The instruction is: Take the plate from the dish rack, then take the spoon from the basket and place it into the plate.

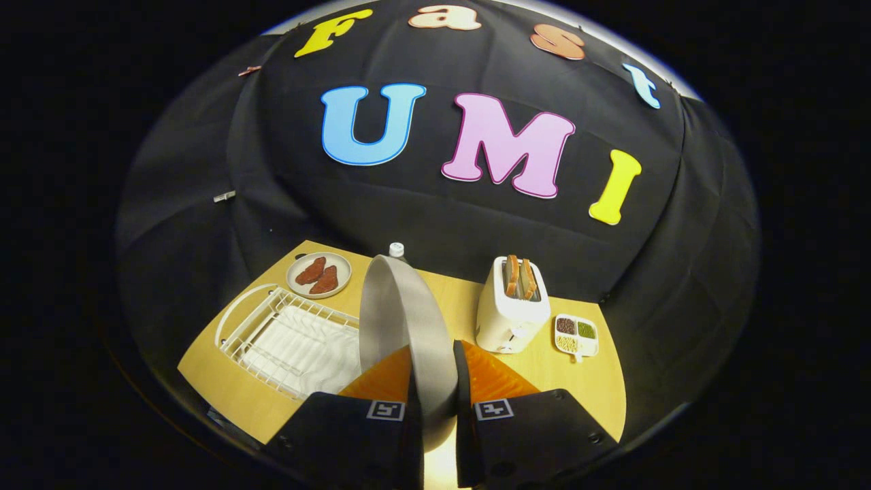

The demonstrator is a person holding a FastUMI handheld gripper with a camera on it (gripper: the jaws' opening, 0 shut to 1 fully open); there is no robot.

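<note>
Now gripper [435,381] clamping upright plate [401,306].

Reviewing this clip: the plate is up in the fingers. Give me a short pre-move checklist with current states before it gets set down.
1. Plate clamped on edge between both fingers: ok.
2. Plate out of the dish rack: ok, the rack sits beside it, apart.
3. Bare tabletop for the set-down: ok, between the fingers and the toaster.
4. Toaster and divided snack tray away from the plate: ok.
5. Basket and spoon located: cannot tell.
6. Firmness of the grip: cannot tell.
</note>
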